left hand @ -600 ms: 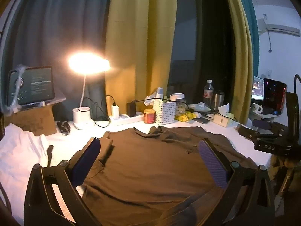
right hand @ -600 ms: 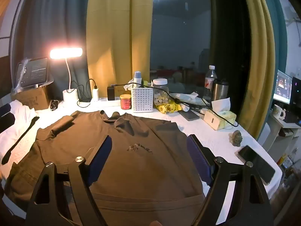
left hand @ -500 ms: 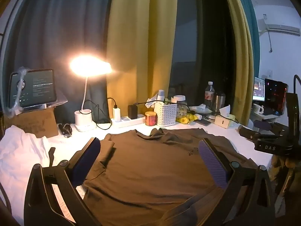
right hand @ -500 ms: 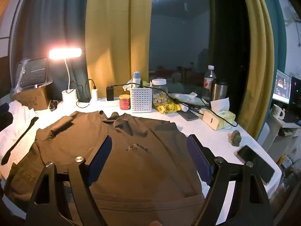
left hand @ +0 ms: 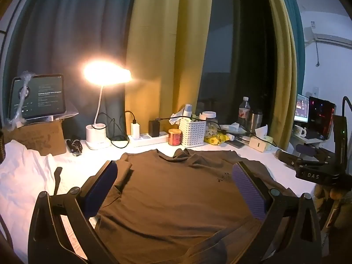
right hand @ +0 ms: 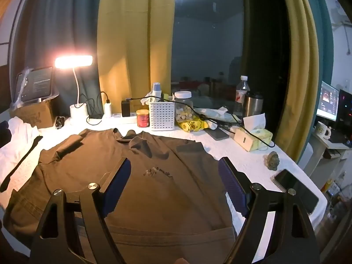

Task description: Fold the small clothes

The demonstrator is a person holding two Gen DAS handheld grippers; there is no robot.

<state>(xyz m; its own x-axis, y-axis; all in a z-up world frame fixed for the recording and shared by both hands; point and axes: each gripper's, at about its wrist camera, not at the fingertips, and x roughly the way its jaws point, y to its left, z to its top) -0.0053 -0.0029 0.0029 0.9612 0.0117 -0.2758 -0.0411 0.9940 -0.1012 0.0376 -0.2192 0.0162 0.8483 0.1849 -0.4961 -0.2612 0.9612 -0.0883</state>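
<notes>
Brown shirt [right hand: 154, 182] flat on white table [right hand: 248, 162], unfolded

Readable: "DAS" in light letters on a black device [left hand: 313, 175] at the right edge, left wrist view. Tablet [left hand: 38, 98] screen shows lines of text, too small to read. Shirt [right hand: 154, 176] has a small dark chest print [right hand: 157, 171], illegible. Red can [right hand: 143, 118] label and bottle [right hand: 240, 95] label also unreadable

Left claw [left hand: 175, 177] spread wide, tilted slightly downward, right claw [right hand: 175, 172] likewise wide, angled lower
</notes>
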